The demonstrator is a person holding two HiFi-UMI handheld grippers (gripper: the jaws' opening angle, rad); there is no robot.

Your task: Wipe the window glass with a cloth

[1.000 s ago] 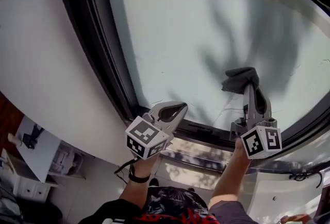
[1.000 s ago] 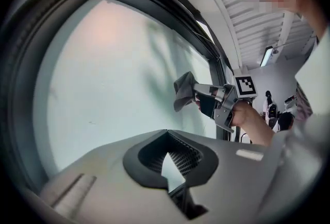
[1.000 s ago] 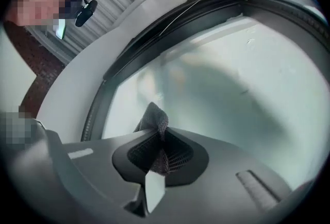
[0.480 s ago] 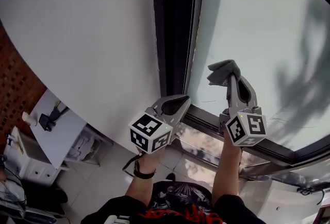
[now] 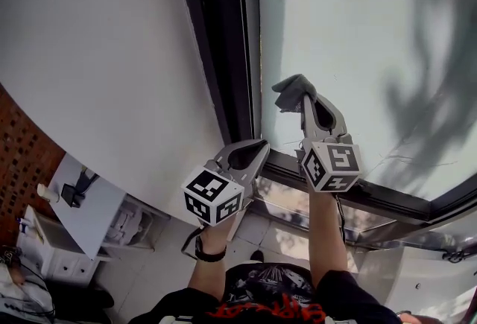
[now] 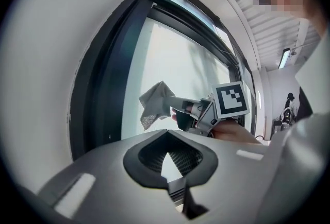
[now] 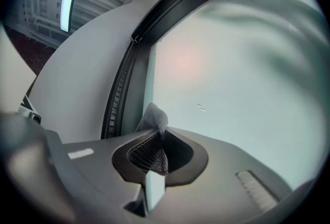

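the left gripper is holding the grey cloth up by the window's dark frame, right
Not quite. The grey cloth is pinched in the right gripper, not the left gripper, whose jaws are shut on nothing. The right gripper view shows this. The cloth is indeed held up by the window's dark frame.

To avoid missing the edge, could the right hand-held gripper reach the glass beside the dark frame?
Probably yes: the right hand-held gripper holds the cloth close beside the frame, and nothing visibly blocks the glass.
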